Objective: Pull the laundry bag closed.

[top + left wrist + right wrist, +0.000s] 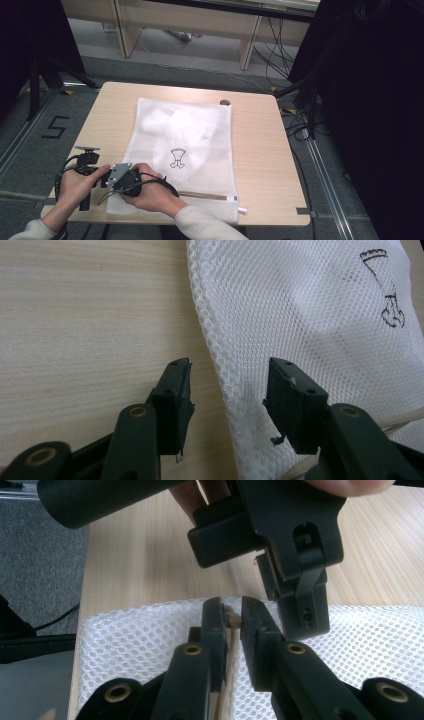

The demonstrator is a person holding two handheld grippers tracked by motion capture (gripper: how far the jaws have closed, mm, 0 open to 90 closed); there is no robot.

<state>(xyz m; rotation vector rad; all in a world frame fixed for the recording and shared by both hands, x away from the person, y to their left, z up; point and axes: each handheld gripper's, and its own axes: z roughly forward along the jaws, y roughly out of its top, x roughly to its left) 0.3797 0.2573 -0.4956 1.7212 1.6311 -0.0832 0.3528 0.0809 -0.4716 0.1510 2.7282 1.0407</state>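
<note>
bare wood strip left of mesh bag (182,145), passable, wide bare table (260,145) to bag's right, far edge open apart from small dark object (225,102), near-left corner crowded, left gripper (92,167) and right gripper (122,182) close together, hands block it

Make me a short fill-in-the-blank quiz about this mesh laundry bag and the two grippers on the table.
1. The white mesh bag lies flat on a ____ table.
2. The right gripper is shut on the bag's ____.
3. The left gripper has its jaws ____, astride the bag's edge.
4. The drawing printed on the bag is ____ in colour.

Missing words: wooden; zipper; open; black
</note>
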